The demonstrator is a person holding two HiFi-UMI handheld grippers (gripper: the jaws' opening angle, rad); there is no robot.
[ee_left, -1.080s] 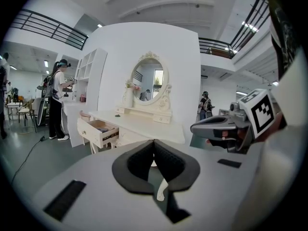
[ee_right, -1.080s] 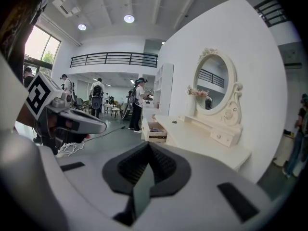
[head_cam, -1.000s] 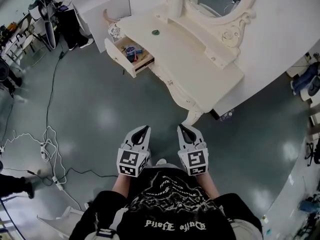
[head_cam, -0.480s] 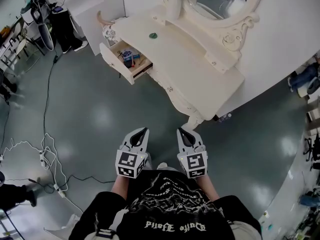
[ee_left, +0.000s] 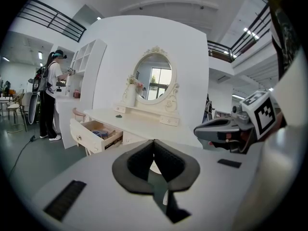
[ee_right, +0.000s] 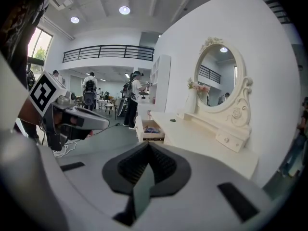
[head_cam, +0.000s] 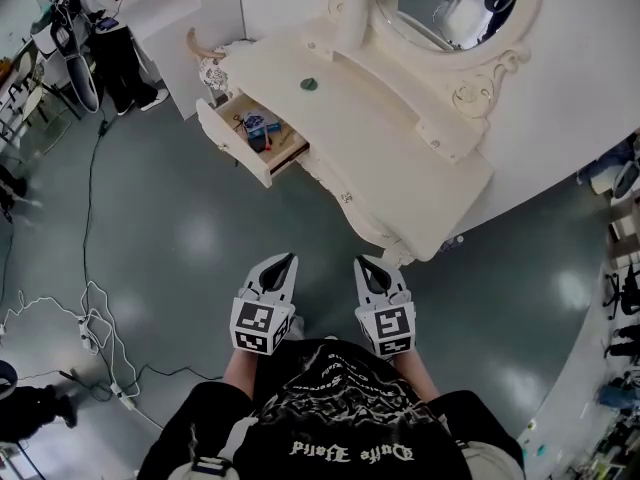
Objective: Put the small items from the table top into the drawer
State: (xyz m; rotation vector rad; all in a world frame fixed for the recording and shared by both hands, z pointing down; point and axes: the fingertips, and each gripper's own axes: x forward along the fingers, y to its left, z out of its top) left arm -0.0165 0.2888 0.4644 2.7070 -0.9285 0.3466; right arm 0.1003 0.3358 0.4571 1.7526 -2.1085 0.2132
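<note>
Both the left gripper [head_cam: 286, 261] and the right gripper [head_cam: 364, 263] have jaws pressed together on nothing, well short of the dressing table [head_cam: 400, 168]. A small green item [head_cam: 309, 84] lies on its top at twelve o'clock from them. The open drawer [head_cam: 235, 148] is at eleven.

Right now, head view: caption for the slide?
Left gripper and right gripper shut, empty, short of the dressing table; drawer open, small green item on top.
</note>
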